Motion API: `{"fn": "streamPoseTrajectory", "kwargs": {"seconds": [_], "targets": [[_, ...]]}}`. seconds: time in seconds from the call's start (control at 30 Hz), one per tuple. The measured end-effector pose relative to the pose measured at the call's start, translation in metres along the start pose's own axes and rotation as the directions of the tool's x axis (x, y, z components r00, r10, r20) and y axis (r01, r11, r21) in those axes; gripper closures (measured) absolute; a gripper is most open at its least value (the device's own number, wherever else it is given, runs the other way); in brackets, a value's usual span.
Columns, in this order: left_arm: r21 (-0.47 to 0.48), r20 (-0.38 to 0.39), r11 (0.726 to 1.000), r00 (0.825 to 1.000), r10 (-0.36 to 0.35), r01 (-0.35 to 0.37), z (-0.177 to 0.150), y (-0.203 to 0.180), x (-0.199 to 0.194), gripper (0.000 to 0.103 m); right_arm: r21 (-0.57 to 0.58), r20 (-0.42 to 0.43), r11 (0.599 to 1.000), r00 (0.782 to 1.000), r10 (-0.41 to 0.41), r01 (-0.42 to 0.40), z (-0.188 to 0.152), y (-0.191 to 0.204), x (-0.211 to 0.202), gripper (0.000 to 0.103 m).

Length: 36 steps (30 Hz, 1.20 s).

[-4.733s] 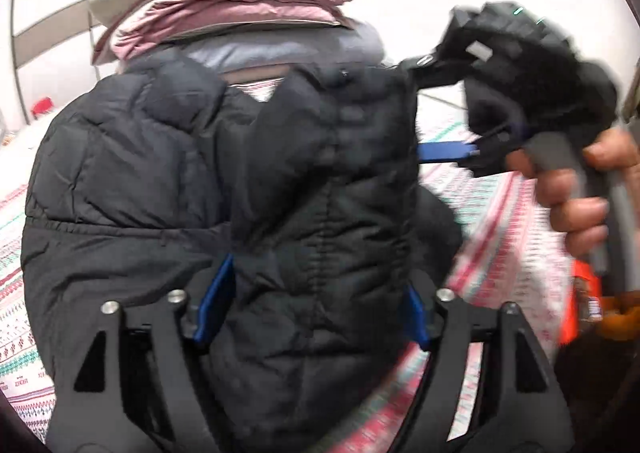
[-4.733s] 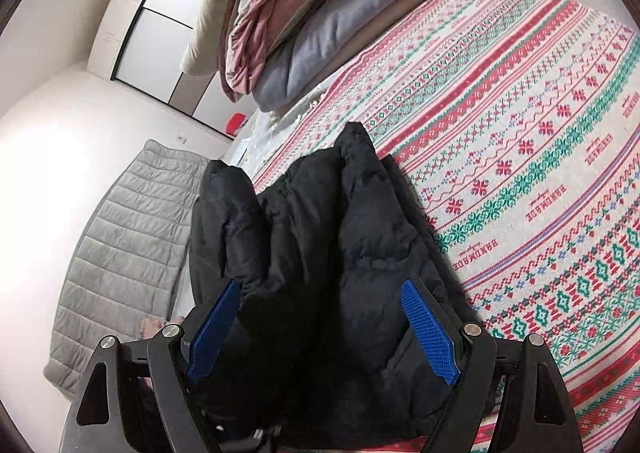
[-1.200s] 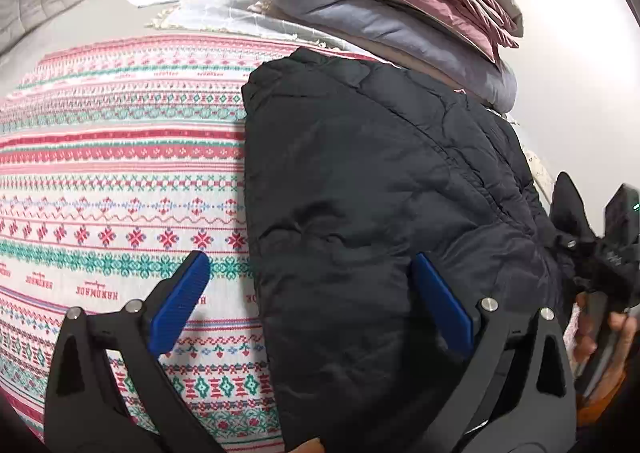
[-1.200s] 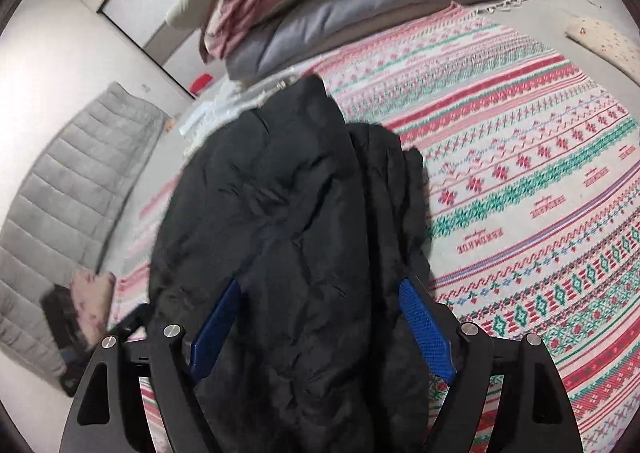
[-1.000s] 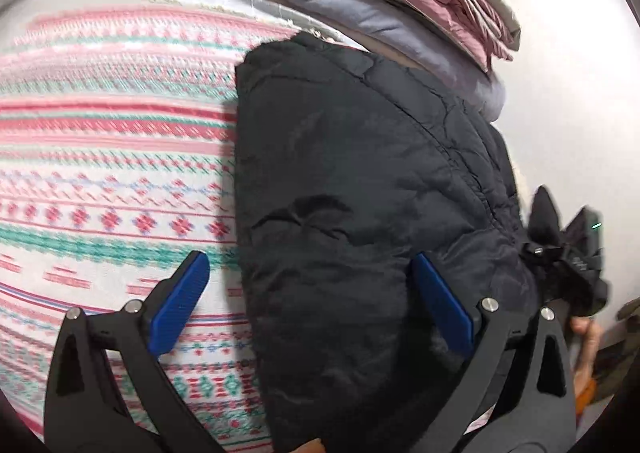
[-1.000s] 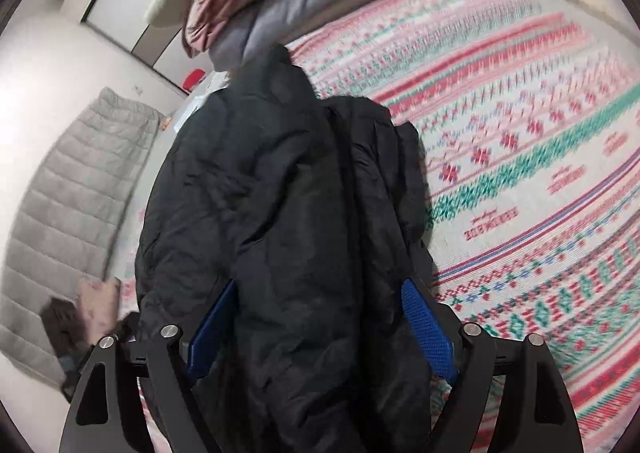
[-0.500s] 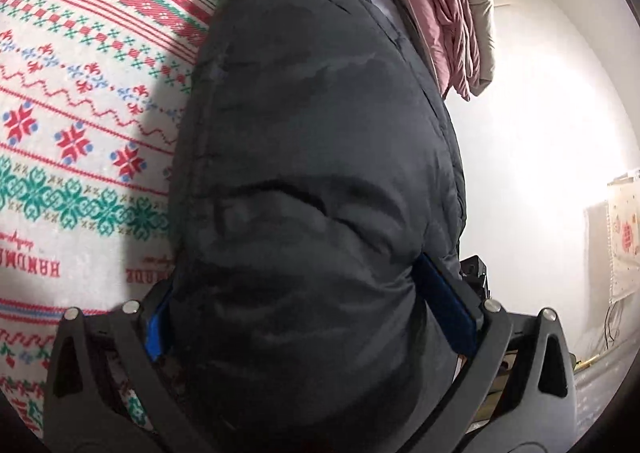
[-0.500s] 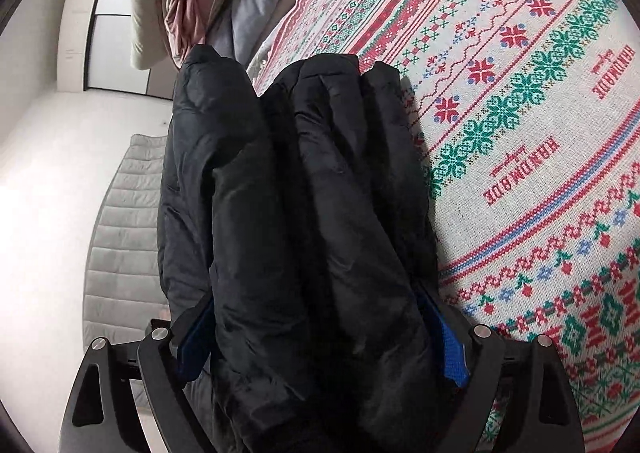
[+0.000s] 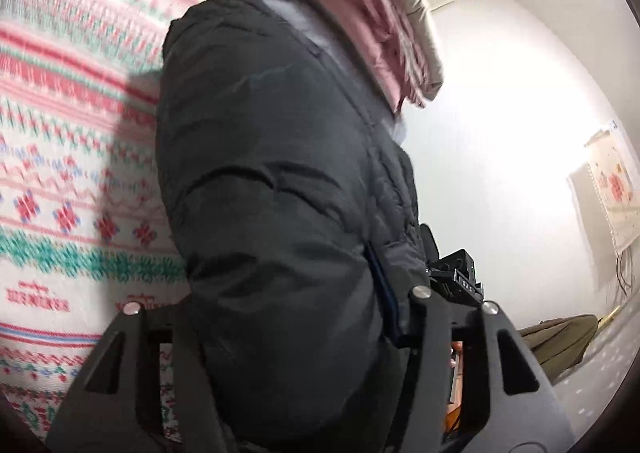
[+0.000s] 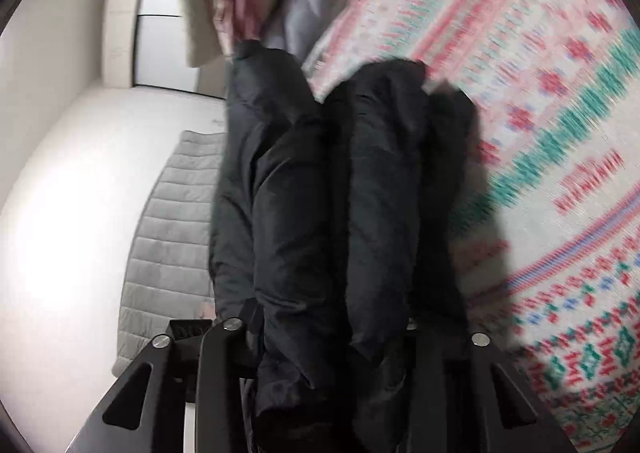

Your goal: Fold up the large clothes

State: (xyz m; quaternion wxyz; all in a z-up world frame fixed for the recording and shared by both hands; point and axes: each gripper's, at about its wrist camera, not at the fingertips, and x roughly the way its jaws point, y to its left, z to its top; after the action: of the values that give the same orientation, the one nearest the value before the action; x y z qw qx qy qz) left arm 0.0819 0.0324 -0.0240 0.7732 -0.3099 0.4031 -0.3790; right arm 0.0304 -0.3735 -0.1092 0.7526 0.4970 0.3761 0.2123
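1. We had the black padded jacket (image 9: 272,181) bunched between the fingers of our left claw (image 9: 280,317), which was clamped on a thick fold of it; the fabric bulged over the fingers and hid nearly all of the blue pads.
2. Our right claw (image 10: 328,333) was likewise closed on the jacket (image 10: 320,213), several puffy folds squeezed side by side between its fingers.
3. The jacket hung in front of the patterned bedspread (image 9: 60,133), red, green and white; both views were blurred, so we could not tell whether its far end touched the bed.
4. Beyond the jacket, a stack of folded bedding (image 9: 360,13) in pink, cream and grey sat at the head of the bed.
5. In the right wrist view a grey quilted mat (image 10: 168,229) lay to the left of the jacket.
6. In the left wrist view the body of our right claw (image 9: 456,273) showed just behind the jacket's right edge.
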Motion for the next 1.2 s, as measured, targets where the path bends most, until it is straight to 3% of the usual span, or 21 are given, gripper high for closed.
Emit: {"fn": "streamPoseTrajectory", "kwargs": {"seconds": [0.17,0.33,0.4,0.67,0.8,0.93,1.0,1.07,1.13,1.2], "targets": [[0.025,0.089,0.999,0.996,0.028,-0.031,0.011,-0.005,-0.037,0.05,-0.107,0.041,0.993,0.998,0.049,-0.044,0.001,0.044,0.016,0.07],[0.025,0.152,0.996,0.985,0.079,-0.084,0.028,0.006,-0.087,0.05,-0.257,0.036,0.966,0.999,0.033,-0.022,-0.007,0.099,0.05,0.07],[0.029,0.182,0.993,0.978,0.104,-0.112,0.04,0.014,-0.107,0.05,-0.273,0.022,0.96,0.997,0.074,-0.065,-0.008,0.115,0.068,0.07],[-0.031,0.336,0.979,0.921,0.199,-0.2,0.09,0.074,-0.19,0.05,-0.373,-0.13,0.908,0.98,0.153,-0.191,-0.002,0.193,0.196,0.07],[-0.078,0.385,0.967,0.888,0.253,-0.241,0.111,0.12,-0.214,0.05,-0.428,-0.185,0.879,0.972,0.141,-0.209,-0.001,0.226,0.273,0.07],[-0.149,0.343,0.933,0.867,0.361,-0.329,0.121,0.175,-0.196,0.042,-0.45,-0.208,0.879,0.976,0.066,-0.156,-0.003,0.22,0.333,0.07],[-0.21,0.279,0.913,0.874,0.398,-0.349,0.116,0.213,-0.183,0.03,-0.441,-0.217,0.896,0.975,-0.042,-0.06,-0.002,0.198,0.369,0.066],[-0.223,0.3,0.928,0.885,0.355,-0.297,0.108,0.23,-0.184,0.021,-0.439,-0.214,0.897,0.965,-0.153,0.045,-0.002,0.178,0.392,0.051],[-0.232,0.316,0.936,0.89,0.328,-0.263,0.1,0.238,-0.187,0.018,-0.37,-0.233,0.929,0.966,-0.115,0.022,-0.002,0.149,0.403,0.043],[-0.236,0.311,0.93,0.885,0.346,-0.28,0.097,0.236,-0.187,0.015,-0.304,-0.238,0.953,0.969,-0.07,-0.006,-0.001,0.133,0.405,0.038]]}}
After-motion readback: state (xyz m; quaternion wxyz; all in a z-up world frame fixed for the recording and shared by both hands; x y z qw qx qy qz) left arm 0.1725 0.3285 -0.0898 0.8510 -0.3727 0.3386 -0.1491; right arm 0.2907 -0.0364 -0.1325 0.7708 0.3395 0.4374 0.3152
